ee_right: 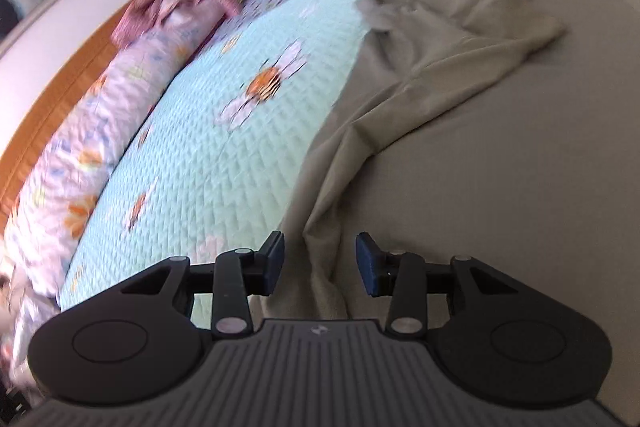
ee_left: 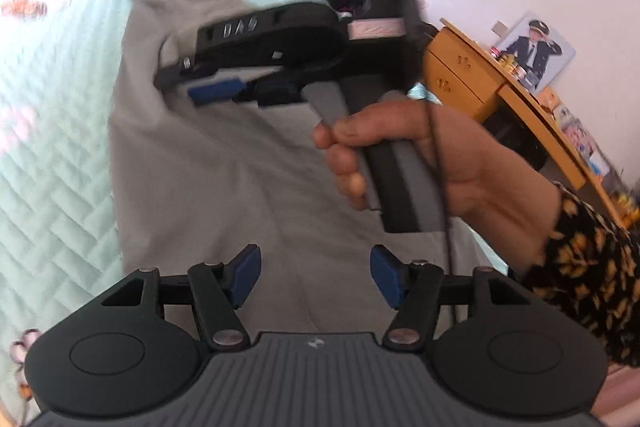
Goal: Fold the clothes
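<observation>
The grey garment (ee_left: 224, 163) lies spread on the mint quilted bedspread (ee_left: 52, 155), and everything here is placed from it; only the left wrist view shows the other tool, the right gripper (ee_left: 200, 83), held out over the far part of the garment by the person's right hand (ee_left: 432, 155), whose patterned sleeve (ee_left: 592, 287) enters from the right edge; that tool and hand hide the garment's far right side; its blue pads stand apart, with no cloth seen between them. The left gripper (ee_left: 316, 277) hangs over the near part of the garment, jaws wide and empty. Beyond the garment, to the right, stands a wooden dresser (ee_left: 472, 75) with a picture (ee_left: 532, 51) leaning above it. Only the right wrist view shows the garment's left edge: a sleeve folded inward (ee_right: 460, 39) across the body, and a creased hem running down between the right gripper's (ee_right: 320, 267) moderately parted pads, which do not press on it. Left of the garment the bedspread carries a bee and flower print (ee_right: 264, 87); further left lie a floral pillow (ee_right: 76, 163) and a wooden headboard (ee_right: 52, 103).
</observation>
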Action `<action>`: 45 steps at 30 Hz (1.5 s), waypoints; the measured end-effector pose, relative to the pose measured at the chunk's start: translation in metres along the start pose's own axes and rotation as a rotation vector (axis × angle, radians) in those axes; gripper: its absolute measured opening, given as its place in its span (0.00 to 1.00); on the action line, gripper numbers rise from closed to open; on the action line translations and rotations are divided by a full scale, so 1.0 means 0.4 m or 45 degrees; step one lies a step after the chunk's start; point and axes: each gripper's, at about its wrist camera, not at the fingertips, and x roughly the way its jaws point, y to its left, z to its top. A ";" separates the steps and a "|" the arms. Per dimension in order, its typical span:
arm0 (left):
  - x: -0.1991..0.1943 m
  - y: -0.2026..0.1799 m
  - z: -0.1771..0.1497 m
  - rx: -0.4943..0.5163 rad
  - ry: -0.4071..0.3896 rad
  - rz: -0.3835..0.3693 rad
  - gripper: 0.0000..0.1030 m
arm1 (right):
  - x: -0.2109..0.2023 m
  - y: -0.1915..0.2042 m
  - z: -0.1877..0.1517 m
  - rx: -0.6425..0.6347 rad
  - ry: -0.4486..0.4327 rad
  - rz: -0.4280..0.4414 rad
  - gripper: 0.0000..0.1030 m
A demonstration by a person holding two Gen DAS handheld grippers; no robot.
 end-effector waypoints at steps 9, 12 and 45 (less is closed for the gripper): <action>0.013 0.061 -0.039 -0.127 0.003 -0.079 0.61 | -0.053 -0.107 0.003 0.166 -0.042 -0.053 0.00; 0.013 0.053 -0.042 -0.101 0.005 -0.071 0.61 | -0.057 -0.131 -0.002 0.215 -0.035 -0.037 0.01; -0.014 0.097 -0.035 -0.066 0.018 -0.147 0.71 | 0.060 -0.265 0.287 0.179 -0.114 -0.200 0.16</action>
